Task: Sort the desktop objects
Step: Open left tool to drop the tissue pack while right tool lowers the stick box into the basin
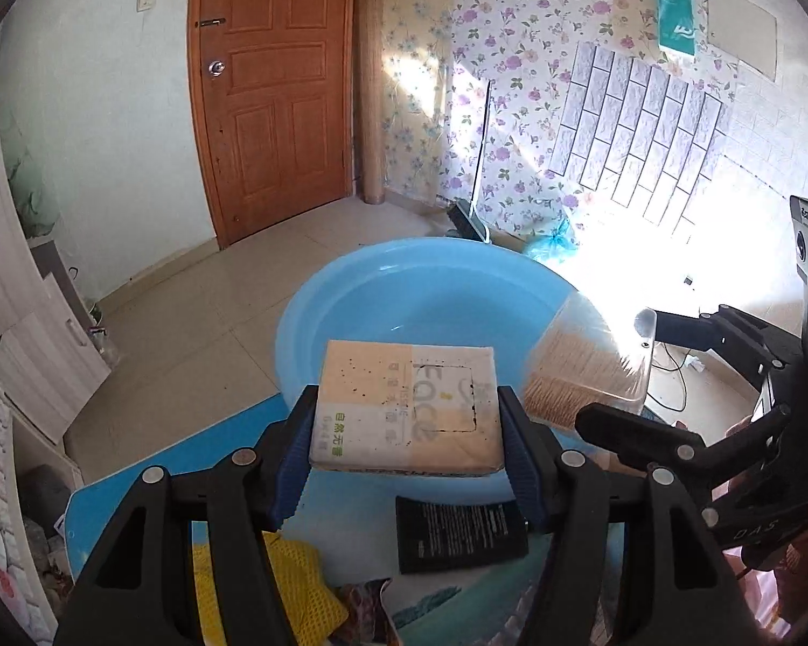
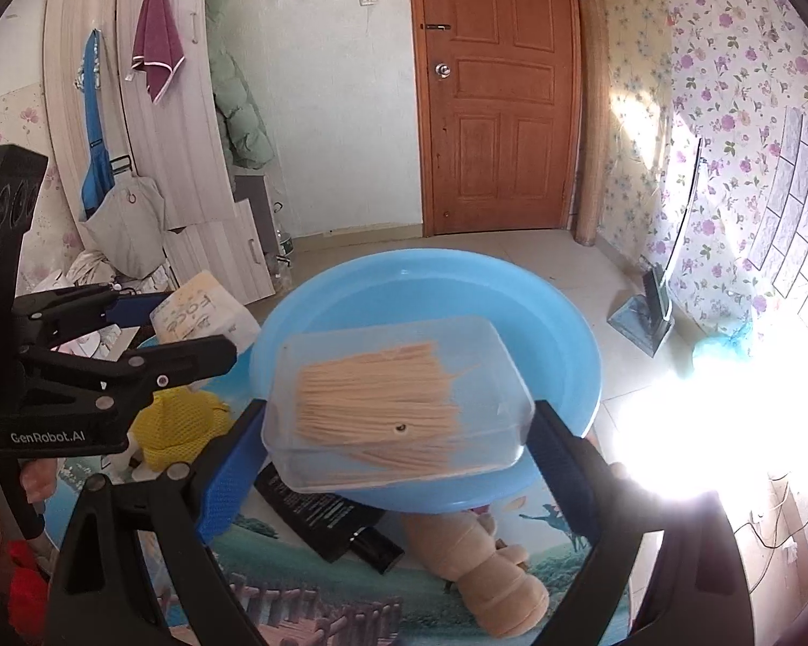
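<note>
Nearest us, the left gripper (image 1: 407,447) clamps a tissue pack (image 1: 407,408) across its short sides, and the right gripper (image 2: 398,457) clamps a clear toothpick box (image 2: 396,404). We hold both over the blue basin's (image 2: 565,334) near rim, basin straight ahead at the bench's far edge.

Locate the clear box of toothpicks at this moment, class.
The clear box of toothpicks is clamped in the right gripper, held over the near rim of the blue basin, right of the tissue pack.

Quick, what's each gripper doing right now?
Left gripper: shut on the beige plastic-wrapped tissue pack.
Right gripper: shut on the clear plastic box of wooden toothpicks.
</note>
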A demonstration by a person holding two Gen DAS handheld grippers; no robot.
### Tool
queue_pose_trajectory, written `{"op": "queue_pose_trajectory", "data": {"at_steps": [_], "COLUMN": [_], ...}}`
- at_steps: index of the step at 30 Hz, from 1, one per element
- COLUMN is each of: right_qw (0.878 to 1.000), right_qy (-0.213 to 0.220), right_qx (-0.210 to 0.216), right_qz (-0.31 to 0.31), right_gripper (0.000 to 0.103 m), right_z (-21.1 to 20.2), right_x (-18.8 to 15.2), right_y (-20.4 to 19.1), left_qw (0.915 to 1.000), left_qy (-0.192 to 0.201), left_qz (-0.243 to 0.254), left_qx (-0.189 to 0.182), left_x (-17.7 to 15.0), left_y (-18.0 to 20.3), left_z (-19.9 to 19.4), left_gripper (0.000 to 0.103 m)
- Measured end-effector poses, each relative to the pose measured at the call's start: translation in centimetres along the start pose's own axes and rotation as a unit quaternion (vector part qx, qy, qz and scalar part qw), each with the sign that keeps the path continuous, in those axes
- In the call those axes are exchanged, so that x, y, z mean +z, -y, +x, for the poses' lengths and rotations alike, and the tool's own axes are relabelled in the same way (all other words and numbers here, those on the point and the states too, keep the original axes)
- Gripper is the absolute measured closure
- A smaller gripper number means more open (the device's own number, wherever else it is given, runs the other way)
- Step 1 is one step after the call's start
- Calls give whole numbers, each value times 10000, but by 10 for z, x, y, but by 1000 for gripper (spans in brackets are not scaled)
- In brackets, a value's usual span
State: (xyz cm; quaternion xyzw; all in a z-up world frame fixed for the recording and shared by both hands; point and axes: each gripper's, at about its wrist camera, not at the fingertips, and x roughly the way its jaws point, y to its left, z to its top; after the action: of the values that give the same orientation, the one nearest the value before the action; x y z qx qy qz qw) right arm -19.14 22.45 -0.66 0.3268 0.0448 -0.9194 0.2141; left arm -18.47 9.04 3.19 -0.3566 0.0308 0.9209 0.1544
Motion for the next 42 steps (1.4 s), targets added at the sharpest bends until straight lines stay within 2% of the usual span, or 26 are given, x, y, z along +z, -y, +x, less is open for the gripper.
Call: {"op": "queue_pose_trajectory", "data": {"at_steps": [4, 8, 13, 16, 20, 22, 25, 29, 35, 42], "right_qw": [9998, 9993, 9978, 9980, 9977, 9972, 9967, 9974, 9980, 9981], "right_qy": [-43, -193, -261, -257, -208, -217, -205, -230, -217, -263], "right_qx": [1, -8, 96, 105, 152, 227, 257, 224, 191, 159], "right_qz": [194, 305, 598, 570, 629, 684, 742, 638, 555, 541], "right_gripper": [9, 9, 9, 9, 9, 9, 9, 9, 9, 9], "right_z": [14, 28, 34, 34, 31, 31, 28, 21, 13, 4], "right_x": [0, -2, -7, -8, -9, -10, -10, -11, -11, -20], "right_y": [9, 15, 25, 24, 22, 21, 18, 7, -3, -12], "left_qw": [9998, 9996, 9995, 9992, 9989, 9987, 9981, 9989, 9990, 9986], "left_qy": [-172, -189, -225, -342, -312, -306, -511, -388, -322, -343], "left_qz": [79, 222, 169, 16, -160, -303, -326, -134, -254, -376], "left_qx": [-47, -9, 110, 196, 317, 279, 49, 203, 195, 142], "left_x": [4, 2, -1, -5, -13, -17, -27, -41, -55, -77], "left_y": [2, 3, -4, -11, -22, -27, -24, -17, -17, -19], "left_z": [25, 33, 34, 34, 21, 13, 6, -17, -46, -62], "left_gripper": [41, 39, 25, 16, 8, 0, 0, 0, 0, 0]}}
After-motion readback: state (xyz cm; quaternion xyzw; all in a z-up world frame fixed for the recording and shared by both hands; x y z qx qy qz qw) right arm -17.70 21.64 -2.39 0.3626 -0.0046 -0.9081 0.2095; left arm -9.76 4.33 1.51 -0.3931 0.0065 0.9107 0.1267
